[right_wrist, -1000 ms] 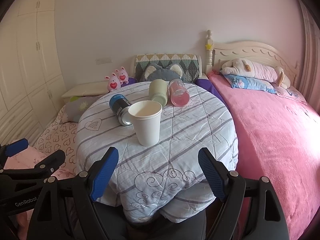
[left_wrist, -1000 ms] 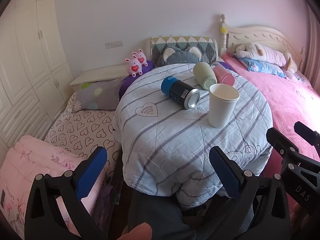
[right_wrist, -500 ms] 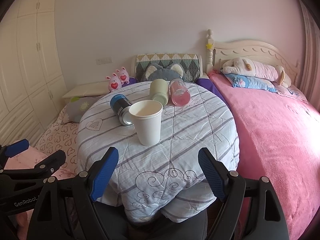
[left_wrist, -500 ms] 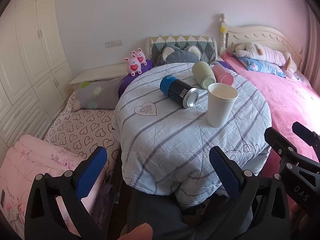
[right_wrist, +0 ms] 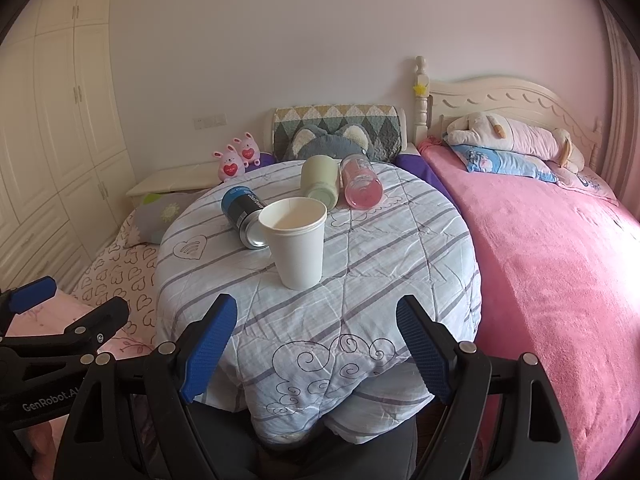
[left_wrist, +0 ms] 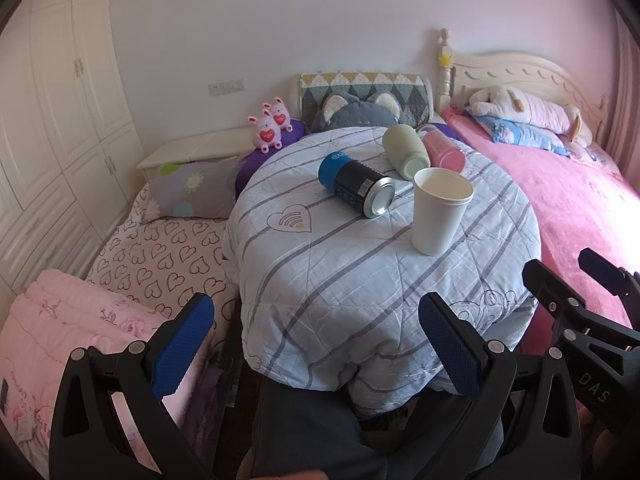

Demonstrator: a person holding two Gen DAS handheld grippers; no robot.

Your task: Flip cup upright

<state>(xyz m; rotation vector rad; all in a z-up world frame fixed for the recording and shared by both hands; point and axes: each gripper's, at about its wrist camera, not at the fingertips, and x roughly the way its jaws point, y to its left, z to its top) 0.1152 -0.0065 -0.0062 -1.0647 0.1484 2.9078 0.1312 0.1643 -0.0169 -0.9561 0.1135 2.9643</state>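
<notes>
Both claws, left [left_wrist: 316, 344] and right [right_wrist: 316, 350], gape wide and empty before the quilt-draped round table [right_wrist: 400, 264] between beds.

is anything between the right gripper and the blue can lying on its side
Yes. From the open right gripper, the upright white paper cup stands directly in front of the blue can, covering its near end.

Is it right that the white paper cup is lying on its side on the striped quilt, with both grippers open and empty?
Not quite. The white paper cup stands upright, mouth up, as the right wrist view shows. It is on the striped quilt, and the left gripper and right gripper are open and empty.
</notes>
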